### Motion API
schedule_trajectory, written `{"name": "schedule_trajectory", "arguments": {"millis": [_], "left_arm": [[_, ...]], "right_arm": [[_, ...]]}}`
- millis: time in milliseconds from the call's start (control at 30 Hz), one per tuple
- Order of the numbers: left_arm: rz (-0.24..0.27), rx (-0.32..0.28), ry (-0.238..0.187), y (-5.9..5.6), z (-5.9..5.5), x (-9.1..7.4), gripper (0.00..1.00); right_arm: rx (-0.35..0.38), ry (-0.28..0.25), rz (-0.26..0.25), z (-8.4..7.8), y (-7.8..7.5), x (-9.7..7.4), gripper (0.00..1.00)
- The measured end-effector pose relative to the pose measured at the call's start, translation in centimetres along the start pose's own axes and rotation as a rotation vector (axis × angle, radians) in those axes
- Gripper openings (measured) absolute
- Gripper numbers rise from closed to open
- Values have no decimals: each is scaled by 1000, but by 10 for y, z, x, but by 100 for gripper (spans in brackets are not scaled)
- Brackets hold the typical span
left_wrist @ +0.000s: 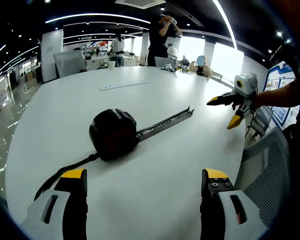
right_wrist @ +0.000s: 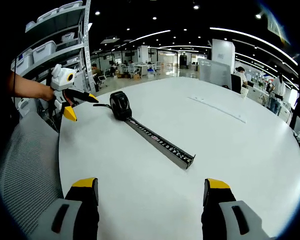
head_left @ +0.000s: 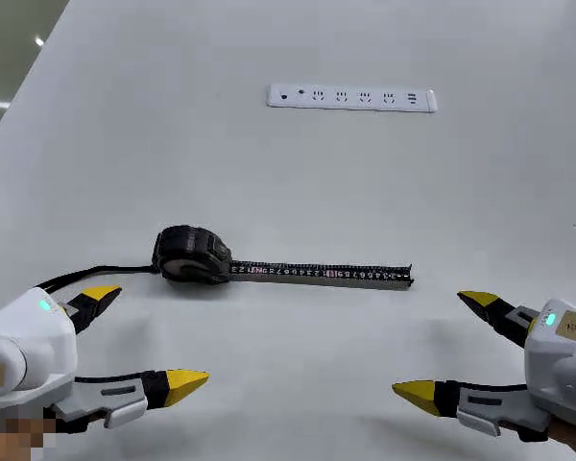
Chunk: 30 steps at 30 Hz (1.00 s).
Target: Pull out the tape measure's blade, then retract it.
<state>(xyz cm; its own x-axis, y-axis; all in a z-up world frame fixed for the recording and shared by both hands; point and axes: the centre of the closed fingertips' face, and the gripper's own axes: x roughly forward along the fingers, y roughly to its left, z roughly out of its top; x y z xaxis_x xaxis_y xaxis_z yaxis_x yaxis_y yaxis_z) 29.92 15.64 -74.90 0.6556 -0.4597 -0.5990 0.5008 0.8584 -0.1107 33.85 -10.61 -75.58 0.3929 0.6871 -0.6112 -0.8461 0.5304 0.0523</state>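
A black tape measure case (head_left: 190, 254) lies on the white table (head_left: 298, 173), its dark blade (head_left: 322, 274) pulled out to the right, ending in a hook (head_left: 409, 277). A black wrist strap (head_left: 86, 277) trails left from the case. My left gripper (head_left: 149, 336) is open near the front left, apart from the case (left_wrist: 113, 133). My right gripper (head_left: 451, 344) is open at the front right, a short way from the blade tip (right_wrist: 189, 161). Both hold nothing. The left gripper (right_wrist: 77, 102) shows beyond the case (right_wrist: 121, 105) in the right gripper view.
A white power strip (head_left: 351, 98) lies flat toward the far side of the table. The table's left edge (head_left: 19, 86) borders a green floor. A mesh chair (left_wrist: 270, 165) stands by the table, and people stand in the office behind.
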Motion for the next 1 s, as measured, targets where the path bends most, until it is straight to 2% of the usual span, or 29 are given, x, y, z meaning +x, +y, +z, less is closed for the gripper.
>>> {"name": "schedule_trajectory", "arguments": {"millis": [200, 533, 667, 867, 1000], "left_arm": [[31, -22, -17, -5, 3, 0, 93], [57, -39, -3, -11, 2, 0, 95], [75, -69, -3, -15, 5, -2, 98], [120, -119, -39, -17, 13, -4, 99], [149, -120, -56, -18, 18, -6, 99]], "right_arm": [[43, -18, -26, 4, 8, 2, 90], [119, -41, -82, 10, 24, 1, 95], [159, -54, -91, 14, 30, 1, 98], [193, -71, -128, 22, 33, -3, 99], [208, -92, -150, 30, 33, -6, 99]]}}
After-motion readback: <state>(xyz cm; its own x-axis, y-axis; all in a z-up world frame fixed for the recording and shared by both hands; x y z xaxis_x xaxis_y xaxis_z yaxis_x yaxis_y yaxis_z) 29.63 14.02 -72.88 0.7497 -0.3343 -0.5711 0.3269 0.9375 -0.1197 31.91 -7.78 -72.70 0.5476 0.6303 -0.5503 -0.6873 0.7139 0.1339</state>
